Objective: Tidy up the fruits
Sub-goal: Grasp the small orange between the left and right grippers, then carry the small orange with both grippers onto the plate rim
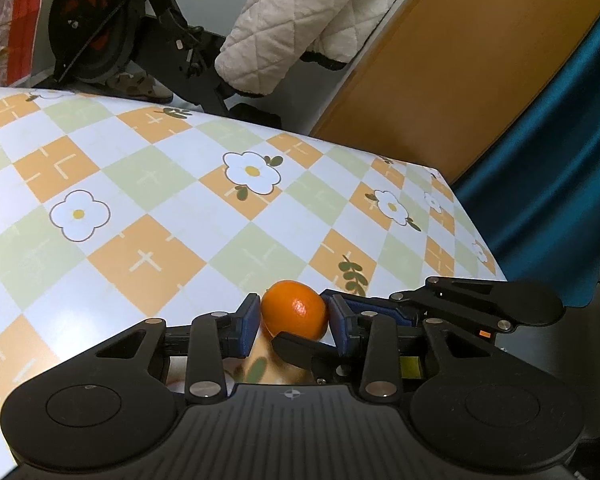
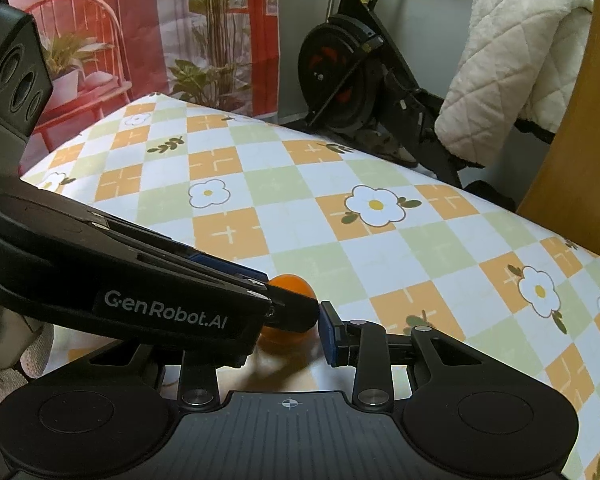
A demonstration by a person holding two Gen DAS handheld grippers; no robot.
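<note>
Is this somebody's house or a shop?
Probably a room in somebody's house. An exercise bike stands behind the table with a flowery tablecloth, a quilted blanket hangs over something nearby, and a blue curtain hangs at the side.

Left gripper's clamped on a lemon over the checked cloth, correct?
Not a lemon. The left gripper is clamped on an orange over the checked cloth. The left wrist view shows it between the blue pads.

Orange (image 2: 290,282) largely behind left hand-held gripper (image 2: 296,312)
</note>
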